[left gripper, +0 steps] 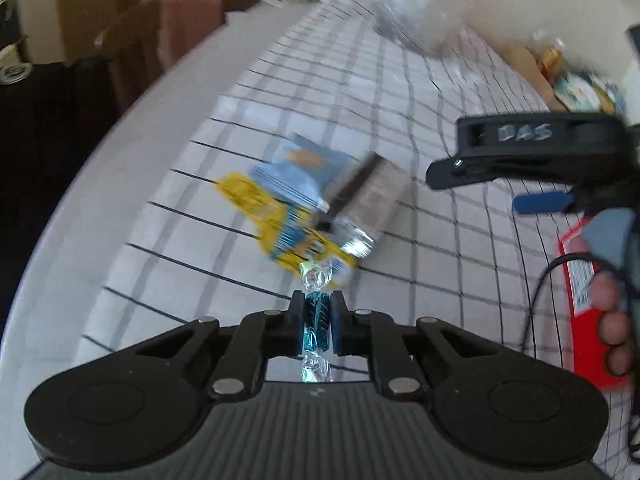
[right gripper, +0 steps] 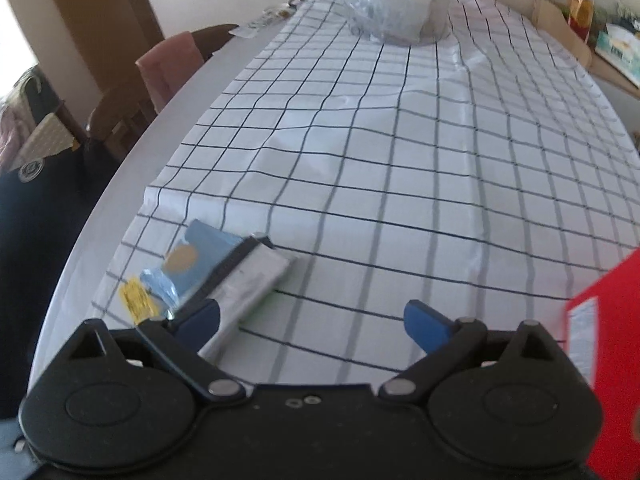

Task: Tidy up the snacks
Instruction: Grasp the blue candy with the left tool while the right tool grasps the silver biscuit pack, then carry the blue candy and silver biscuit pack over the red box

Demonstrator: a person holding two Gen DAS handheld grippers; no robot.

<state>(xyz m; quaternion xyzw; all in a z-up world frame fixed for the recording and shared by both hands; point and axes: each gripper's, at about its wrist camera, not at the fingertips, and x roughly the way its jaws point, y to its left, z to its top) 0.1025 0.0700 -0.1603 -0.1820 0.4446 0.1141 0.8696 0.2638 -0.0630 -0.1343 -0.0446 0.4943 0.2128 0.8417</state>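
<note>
Meanwhile, at the table: a white cloth with a dark grid (right gripper: 400, 152) is covering most of the tabletop.
Far end: a clear plastic container (right gripper: 394, 4) is standing on the cloth, well apart from the snacks.
Red box (right gripper: 608, 344): lying at the right edge of the cloth, just beside the right gripper.
Snack pile (left gripper: 308, 200): a pale blue packet, a yellow packet and a silver one are overlapping near the cloth's left edge.
Right gripper (right gripper: 312, 320): hanging over the cloth with its blue-padded jaws spread wide and nothing between them; the silver packet (right gripper: 248, 284) is lying just under its left finger.
Person's hand (left gripper: 612, 312): wrapping around that gripper's handle.
Left gripper (left gripper: 318, 320): clamping tight on a teal-wrapped candy (left gripper: 318, 318), whose twisted clear ends are poking out on both sides, just short of the pile.
</note>
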